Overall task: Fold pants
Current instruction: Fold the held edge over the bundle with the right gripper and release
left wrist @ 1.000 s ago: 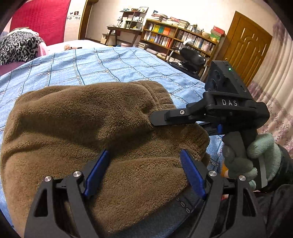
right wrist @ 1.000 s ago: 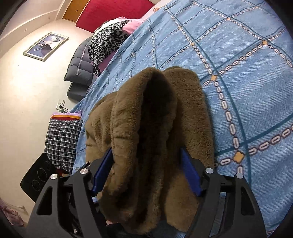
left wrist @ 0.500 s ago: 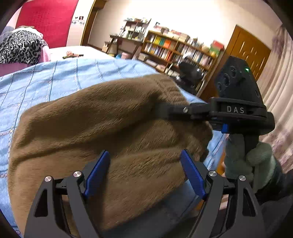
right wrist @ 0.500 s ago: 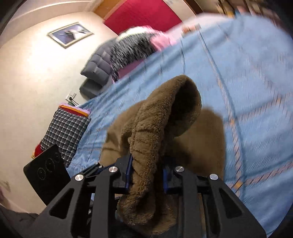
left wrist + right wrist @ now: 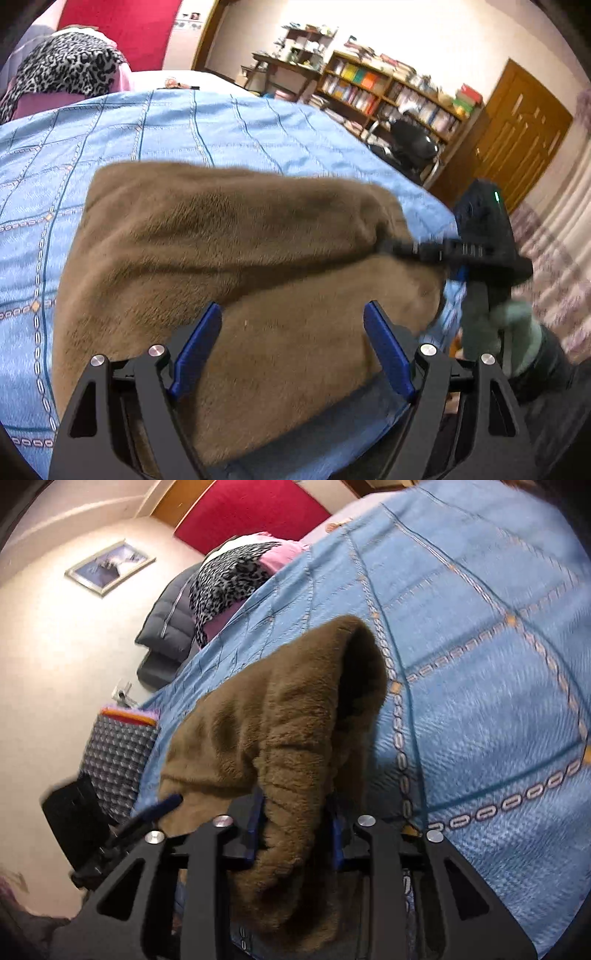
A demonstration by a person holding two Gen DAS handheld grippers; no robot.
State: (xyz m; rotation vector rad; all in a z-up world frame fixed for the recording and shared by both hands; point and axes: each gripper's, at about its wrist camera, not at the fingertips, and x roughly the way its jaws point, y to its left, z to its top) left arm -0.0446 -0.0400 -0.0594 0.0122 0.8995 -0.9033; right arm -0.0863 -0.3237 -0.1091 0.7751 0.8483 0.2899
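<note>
Brown fleece pants [image 5: 229,258] spread in a thick folded heap over the blue patterned quilted bedspread [image 5: 184,122], filling the centre of the left wrist view. Left tongs [image 5: 291,347] at 6 o'clock, blue pads [image 5: 197,347] wide apart, hovering over the near fold with fabric lying between but not pinched. Right tongs [image 5: 391,245] at 3 o'clock, blurred, biting into the fleece edge and lifting an upper layer; gloved right hand [image 5: 495,325] below on the handle. Wooden bookshelf [image 5: 391,96] at 1 o'clock, brown door [image 5: 524,129] at 2 o'clock, leopard-print cloth [image 5: 62,70] at 10 o'clock.

Seen from the right wrist: right tongs [image 5: 295,823] at 6 o'clock, drawn close together and clamped on a bunched ridge of the brown fleece pants [image 5: 280,716], which rises toward 12 o'clock and droops over the tongs' near side. Blue bedspread [image 5: 480,664] from 1 to 4 o'clock. Left tongs [image 5: 147,812] at 8 o'clock beside the fleece edge, only one blue pad showing. Framed picture [image 5: 109,566] on the wall at 10 o'clock, leopard-print cloth [image 5: 229,579] at 11 o'clock, checked cushion [image 5: 118,753] at 9 o'clock.
</note>
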